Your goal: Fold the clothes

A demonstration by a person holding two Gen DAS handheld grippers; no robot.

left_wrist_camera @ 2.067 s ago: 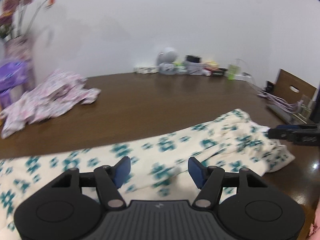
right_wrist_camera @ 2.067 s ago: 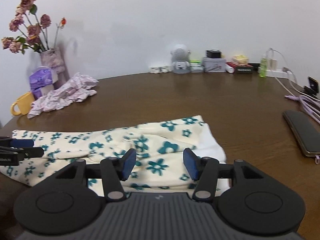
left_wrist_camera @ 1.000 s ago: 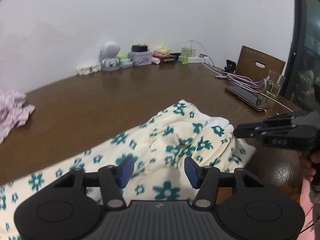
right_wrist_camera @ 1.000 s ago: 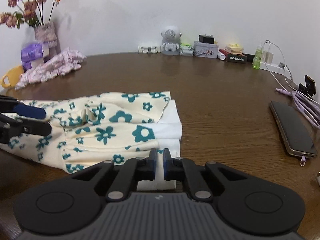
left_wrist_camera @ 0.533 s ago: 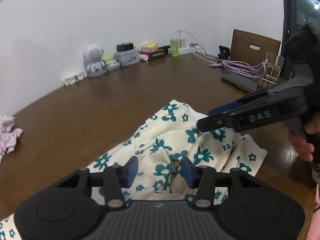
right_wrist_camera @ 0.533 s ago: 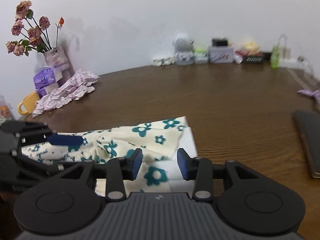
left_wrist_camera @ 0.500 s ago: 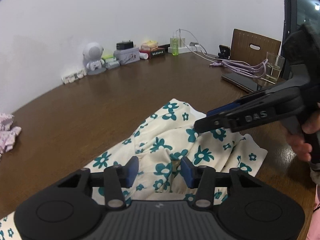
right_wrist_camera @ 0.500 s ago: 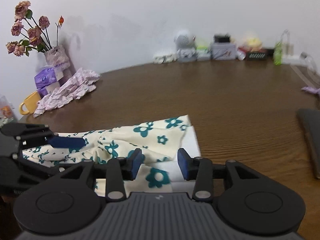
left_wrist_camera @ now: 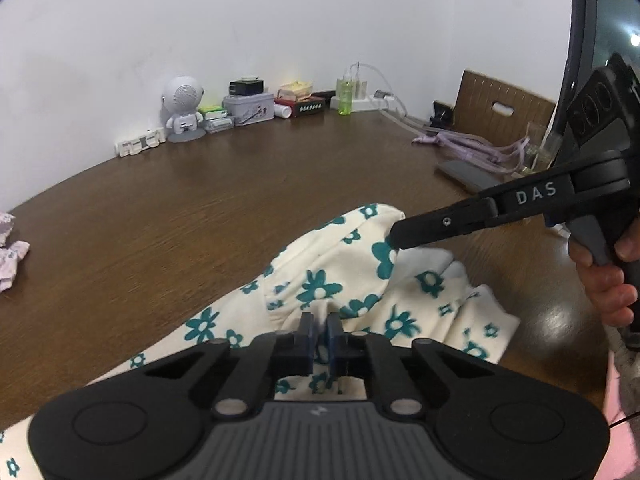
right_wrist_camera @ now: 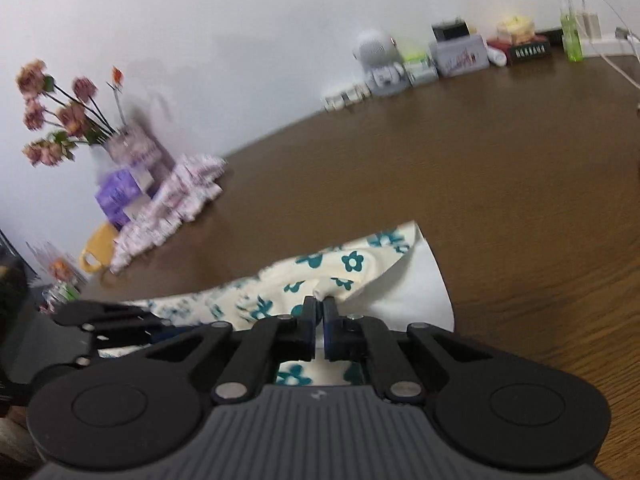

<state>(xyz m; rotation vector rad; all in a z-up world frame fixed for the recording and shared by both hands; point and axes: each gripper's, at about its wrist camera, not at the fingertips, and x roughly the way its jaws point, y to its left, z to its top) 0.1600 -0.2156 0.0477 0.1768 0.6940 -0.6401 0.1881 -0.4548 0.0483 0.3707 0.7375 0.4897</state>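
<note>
On the wooden table (left_wrist_camera: 224,200): one cream floral garment (left_wrist_camera: 320,280) at six o'clock, one pink patterned garment (right_wrist_camera: 176,196) at nine. Two grippers, left (left_wrist_camera: 320,330) and right (right_wrist_camera: 319,312). One yellow mug (right_wrist_camera: 98,248), one flower vase (right_wrist_camera: 116,148), one robot figurine (left_wrist_camera: 183,108), one phone (left_wrist_camera: 466,172), one green bottle (left_wrist_camera: 344,98).

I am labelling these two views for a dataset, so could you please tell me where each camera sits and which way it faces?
Left wrist: on the left gripper, facing over its fingers, shut on the floral garment, toward the back wall; the right gripper and a hand show.
Right wrist: on the right gripper, also pinching the floral garment; the left gripper shows lower left.
Shared: the garment, table and astronaut figure.
</note>
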